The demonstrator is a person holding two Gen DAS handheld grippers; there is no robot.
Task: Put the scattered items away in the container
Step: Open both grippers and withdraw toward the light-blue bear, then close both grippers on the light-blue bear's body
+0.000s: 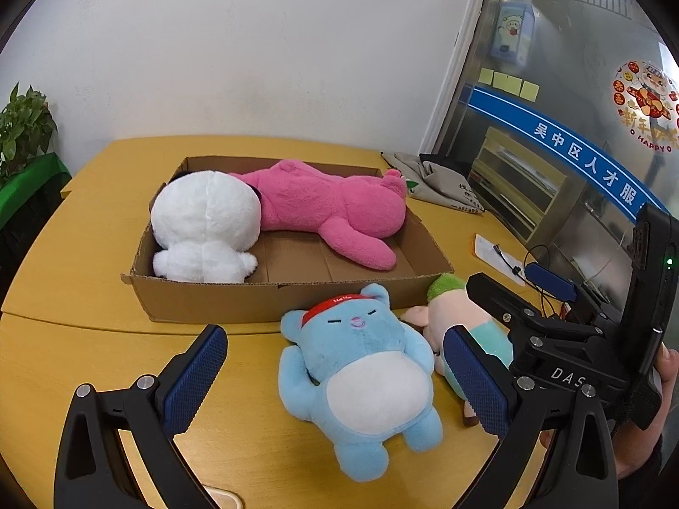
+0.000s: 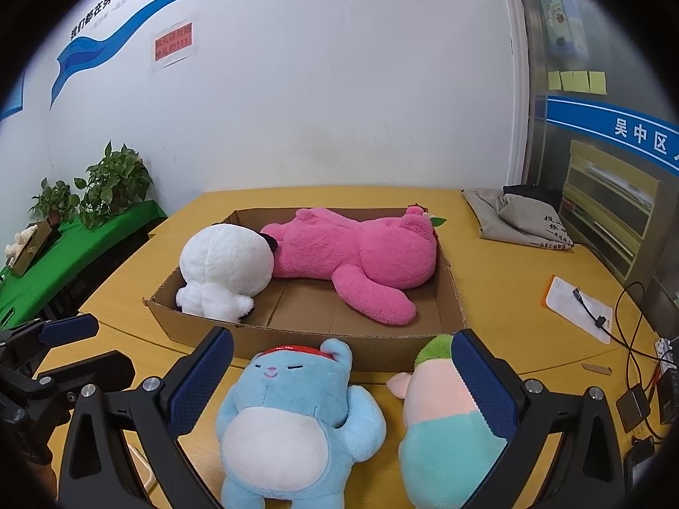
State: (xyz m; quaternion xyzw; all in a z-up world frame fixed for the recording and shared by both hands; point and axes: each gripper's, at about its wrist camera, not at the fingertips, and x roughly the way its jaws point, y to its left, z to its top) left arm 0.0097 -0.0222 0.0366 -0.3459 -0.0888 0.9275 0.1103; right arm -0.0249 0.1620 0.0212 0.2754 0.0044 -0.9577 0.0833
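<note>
A shallow cardboard box (image 1: 271, 297) (image 2: 322, 341) sits on the yellow table and holds a white plush (image 1: 203, 229) (image 2: 225, 267) and a pink plush (image 1: 335, 208) (image 2: 360, 254). A blue bear plush with a red cap (image 1: 360, 377) (image 2: 293, 424) and a pink-and-teal plush with green hair (image 1: 462, 318) (image 2: 441, 420) lie on the table in front of the box. My left gripper (image 1: 335, 377) is open, its fingers on either side of the blue bear. My right gripper (image 2: 343, 381) is open above both plushes; it also shows in the left wrist view (image 1: 500, 301).
A grey cloth bag (image 1: 441, 182) (image 2: 517, 220) lies at the table's back right. A white card (image 2: 577, 305), cables and a power strip (image 2: 666, 352) are at the right edge. Potted plants (image 2: 110, 182) stand on a green-covered stand at left.
</note>
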